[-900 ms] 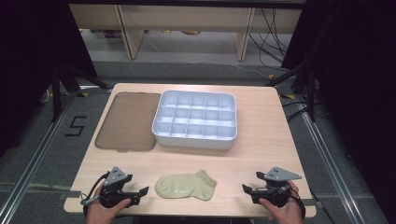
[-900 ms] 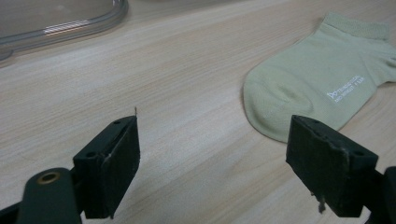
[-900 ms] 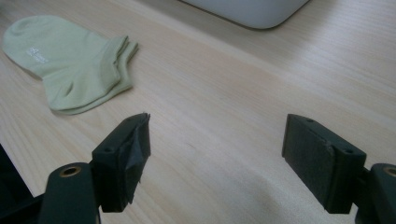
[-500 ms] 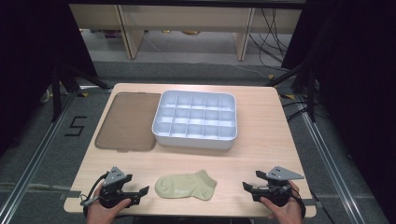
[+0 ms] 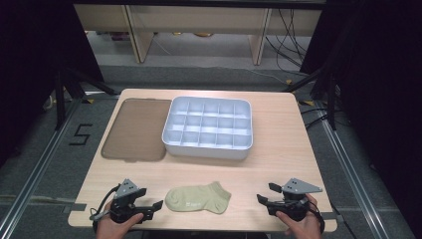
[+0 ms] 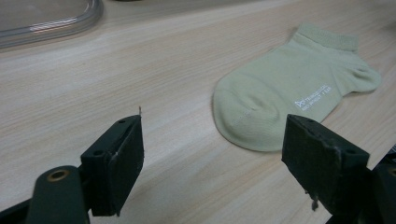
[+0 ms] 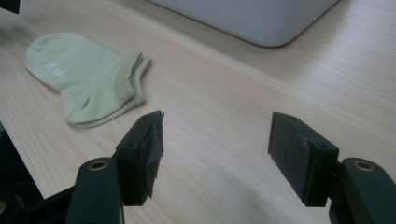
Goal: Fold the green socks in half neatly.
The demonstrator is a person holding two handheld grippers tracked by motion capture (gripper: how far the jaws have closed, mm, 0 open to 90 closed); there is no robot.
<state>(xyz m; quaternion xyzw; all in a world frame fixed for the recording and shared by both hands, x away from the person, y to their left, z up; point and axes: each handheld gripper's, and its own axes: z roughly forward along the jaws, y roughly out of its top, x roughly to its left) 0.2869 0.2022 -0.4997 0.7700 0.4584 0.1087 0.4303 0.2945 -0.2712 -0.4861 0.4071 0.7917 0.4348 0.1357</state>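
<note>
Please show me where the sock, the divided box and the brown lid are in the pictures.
sock [image 5: 198,199], high view, on the middle of its foot part.
divided box [image 5: 207,149], high view, on its near outer wall.
brown lid [image 5: 135,128], high view, on its flat middle.

Overhead plus two low claw views

Left gripper [image 6: 212,163] with fingers [image 6: 116,163] spread apart above the bench [image 6: 140,60]; pale green sock [image 6: 289,88] lying flat just beyond them.
</note>
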